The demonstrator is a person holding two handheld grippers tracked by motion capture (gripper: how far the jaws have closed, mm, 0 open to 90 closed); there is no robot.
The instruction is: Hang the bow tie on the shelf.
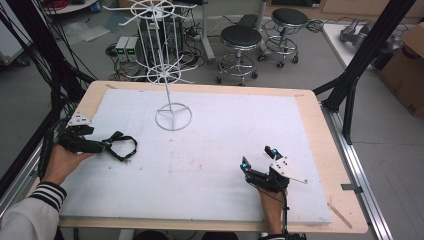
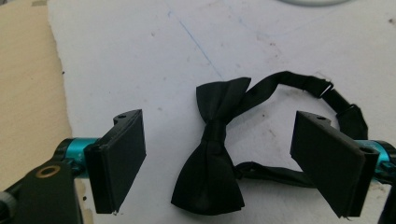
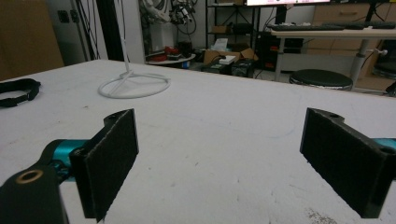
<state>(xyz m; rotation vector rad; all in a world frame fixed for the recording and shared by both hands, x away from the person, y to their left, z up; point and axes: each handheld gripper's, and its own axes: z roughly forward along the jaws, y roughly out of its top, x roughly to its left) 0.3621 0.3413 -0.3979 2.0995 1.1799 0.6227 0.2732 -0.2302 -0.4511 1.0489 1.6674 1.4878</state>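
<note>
Left gripper (image 2: 219, 163), jaws wide apart, is straddling black bow tie (image 2: 212, 149) lying near-left on white board (image 1: 210, 165); judging approach-to-grasp, next needing closure on knot. Right gripper (image 3: 224, 163) is idling, spread empty, near-right; white rack (image 1: 167, 60) far-centre.

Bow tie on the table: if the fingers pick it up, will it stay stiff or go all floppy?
Probably floppy: the bow tie is thin fabric, and its strap already lies in a loose curl. It likely weighs little, so the strap would dangle. The shiny cloth might slip a bit, so pinching the knot seems safest.
</note>
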